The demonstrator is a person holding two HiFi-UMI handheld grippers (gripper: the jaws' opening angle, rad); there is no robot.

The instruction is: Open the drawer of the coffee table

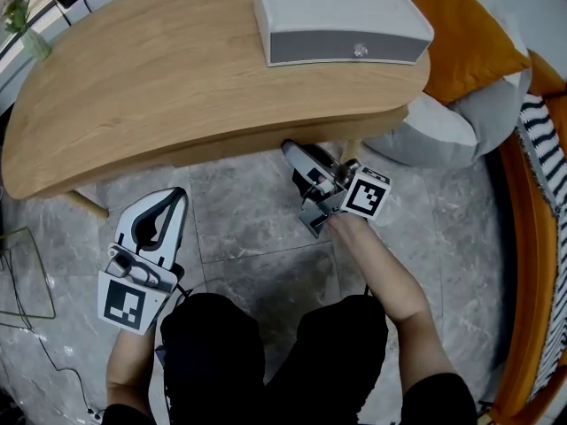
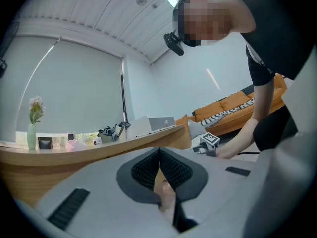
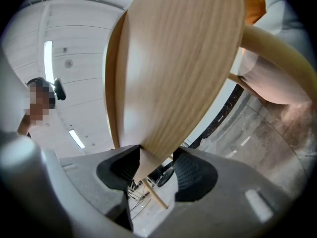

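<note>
Jaws of the right gripper [image 1: 295, 155] stand apart around the wooden edge of the coffee table [image 1: 177, 87]. One pad is against the wood and the other is clear of it. No separate drawer front can be made out there. To its left, well apart from the table, the left gripper [image 1: 168, 209] is clenched on nothing.

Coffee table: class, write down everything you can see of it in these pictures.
The coffee table has a thick, light wood top, a long rounded shape with a curved near edge, on slanted wooden legs. A white and grey box sits at its far right, a glass vase at its left end. The right gripper reaches under the near edge, fingers apart around the wood. No open drawer shows.
</note>
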